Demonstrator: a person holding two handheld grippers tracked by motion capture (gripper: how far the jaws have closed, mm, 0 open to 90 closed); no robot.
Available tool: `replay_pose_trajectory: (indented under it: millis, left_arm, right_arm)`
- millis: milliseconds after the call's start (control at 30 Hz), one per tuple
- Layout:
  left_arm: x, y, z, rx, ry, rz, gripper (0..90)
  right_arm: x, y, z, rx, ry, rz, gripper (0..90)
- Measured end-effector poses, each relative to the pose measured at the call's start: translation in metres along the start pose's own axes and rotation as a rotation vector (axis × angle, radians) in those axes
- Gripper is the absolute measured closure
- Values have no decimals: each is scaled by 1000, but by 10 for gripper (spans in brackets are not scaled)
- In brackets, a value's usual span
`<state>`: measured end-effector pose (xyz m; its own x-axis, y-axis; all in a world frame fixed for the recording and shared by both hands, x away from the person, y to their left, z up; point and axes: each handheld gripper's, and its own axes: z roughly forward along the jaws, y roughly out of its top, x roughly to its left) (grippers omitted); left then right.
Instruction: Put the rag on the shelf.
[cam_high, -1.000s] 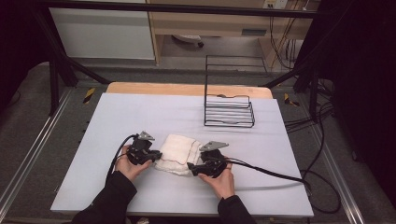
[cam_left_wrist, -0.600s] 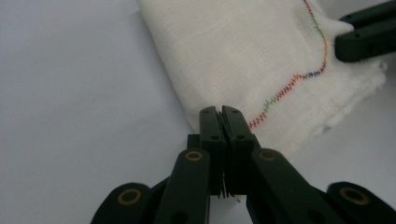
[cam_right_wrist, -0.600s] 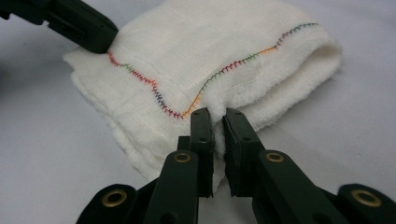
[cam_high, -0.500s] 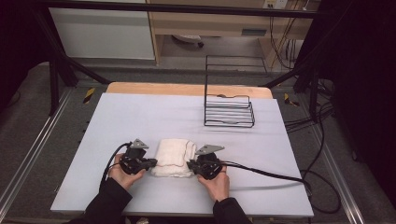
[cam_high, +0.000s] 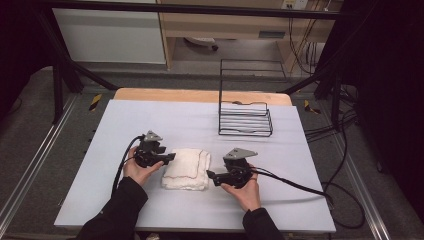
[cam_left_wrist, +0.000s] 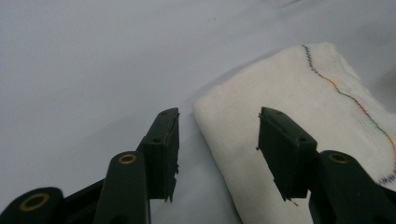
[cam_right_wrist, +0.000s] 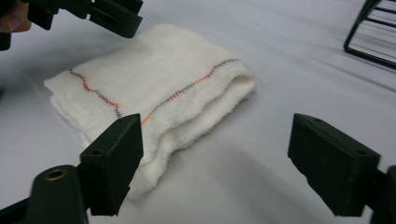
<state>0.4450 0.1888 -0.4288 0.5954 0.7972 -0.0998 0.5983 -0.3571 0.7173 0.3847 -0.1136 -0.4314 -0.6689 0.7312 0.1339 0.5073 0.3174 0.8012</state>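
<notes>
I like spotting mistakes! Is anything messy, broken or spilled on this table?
Nothing stands out. The white cloth lies neatly folded between the open left gripper and right gripper, and the black wire rack stands upright at the back.

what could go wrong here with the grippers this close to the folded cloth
1. The cloth is folded in loose layers; its open edges face the right gripper, so a pinch there may catch only the top layer and undo the fold.
2. Both grippers are open on opposite sides, the left gripper straddling a corner. Uneven pulls could drag or skew the cloth on the smooth table.
3. The right gripper's cable trails across the table and might snag.
</notes>
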Motion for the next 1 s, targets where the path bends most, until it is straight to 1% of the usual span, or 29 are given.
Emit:
replay_pose_trajectory:
  millis: [100,200,233,267,300,333,400,533,633,700,800,867,1000]
  left_arm:
    - [2,4,11,-1,-3,-18,487]
    - [6,6,21,16,-10,-37,524]
    - [6,6,23,15,-19,-45,540]
    - [6,6,24,14,-29,-56,558]
    - [6,6,25,14,-41,-63,596]
    - [6,5,26,21,-36,-58,616]
    - [6,4,28,23,-50,-64,625]
    - [6,4,28,31,-70,-80,698]
    - [3,3,28,30,-63,-73,742]
    - [1,3,29,24,-52,-61,757]
    - [1,2,29,20,-55,-66,764]
    - [2,0,29,11,-59,-66,764]
    - [2,0,29,11,-57,-58,765]
  right_arm:
    - [-7,-4,-4,3,7,14,130]
    - [-9,-7,-5,12,6,15,112]
    - [-10,-7,-5,20,7,14,101]
    - [-10,-7,-4,23,6,15,96]
    - [-11,-7,-4,26,10,12,95]
    - [-11,-7,-3,25,11,17,90]
    - [-11,-6,-3,29,14,22,87]
    - [-13,-4,-3,24,16,29,80]
    - [-15,0,-3,2,19,43,79]
    - [-17,3,-2,-6,14,44,77]
    - [-17,10,1,-11,10,46,81]
    - [-17,15,6,-23,8,48,82]
    - [-16,28,21,-14,-12,50,105]
